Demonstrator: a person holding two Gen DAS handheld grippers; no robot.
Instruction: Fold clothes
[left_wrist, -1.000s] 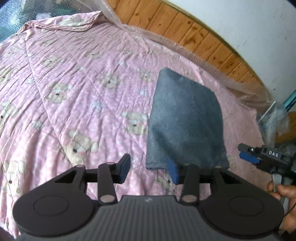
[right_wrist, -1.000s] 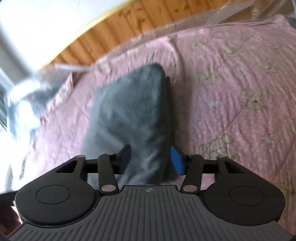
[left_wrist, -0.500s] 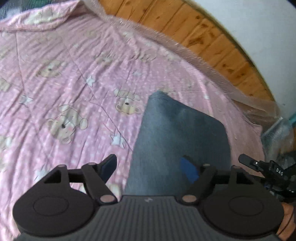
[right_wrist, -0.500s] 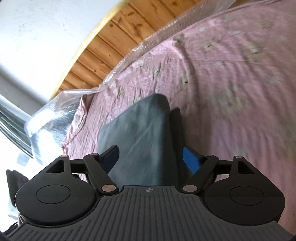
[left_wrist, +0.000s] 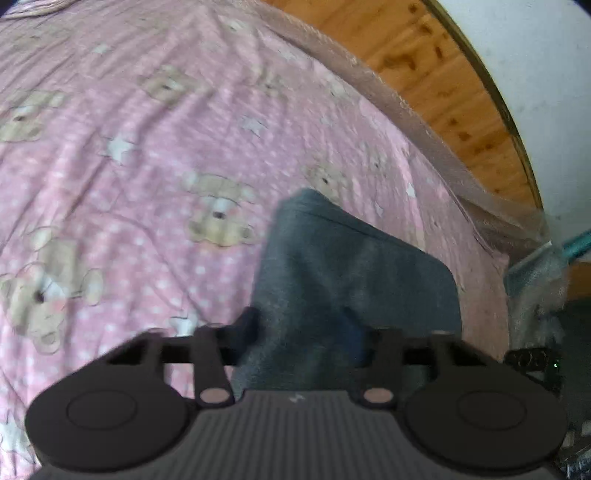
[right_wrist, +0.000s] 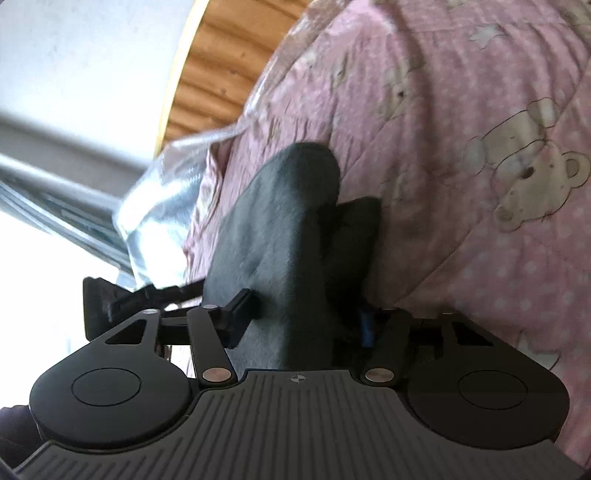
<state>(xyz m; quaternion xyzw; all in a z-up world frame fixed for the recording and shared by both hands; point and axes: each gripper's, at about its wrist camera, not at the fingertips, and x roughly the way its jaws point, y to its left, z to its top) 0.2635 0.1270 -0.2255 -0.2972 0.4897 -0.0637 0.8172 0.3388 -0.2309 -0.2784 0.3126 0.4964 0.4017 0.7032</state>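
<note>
The grey garment (left_wrist: 354, 280) was seen lying folded into a narrow oblong on the pink bear-print quilt (left_wrist: 147, 147), near the quilt's edge by the wooden headboard (left_wrist: 436, 88), with its near end drawn up between both tools. The left gripper (left_wrist: 301, 332) was closing at a middling width, the garment's near end lying between its fingers; blur kept it from being told whether the pads (left_wrist: 247, 328) were yet pressing. The right gripper (right_wrist: 299, 317) was likewise closing, with a raised ridge of the same cloth standing between its fingers; the left pad (right_wrist: 240, 310) appeared to lie against the cloth, though a firm grip could not be confirmed.

The garment was judged to be light, soft and limp, of a thick fleecy knit, neither slippery nor fragile. Several layers were stacked at the near end, so a shallow pinch was thought likely to catch only the top layer and let the fold slide apart. Hold was judged best taken at the two near corners, deep enough for all layers to be gathered, and the cloth kept taut between the tools, since any slack would sag towards the quilt.
</note>
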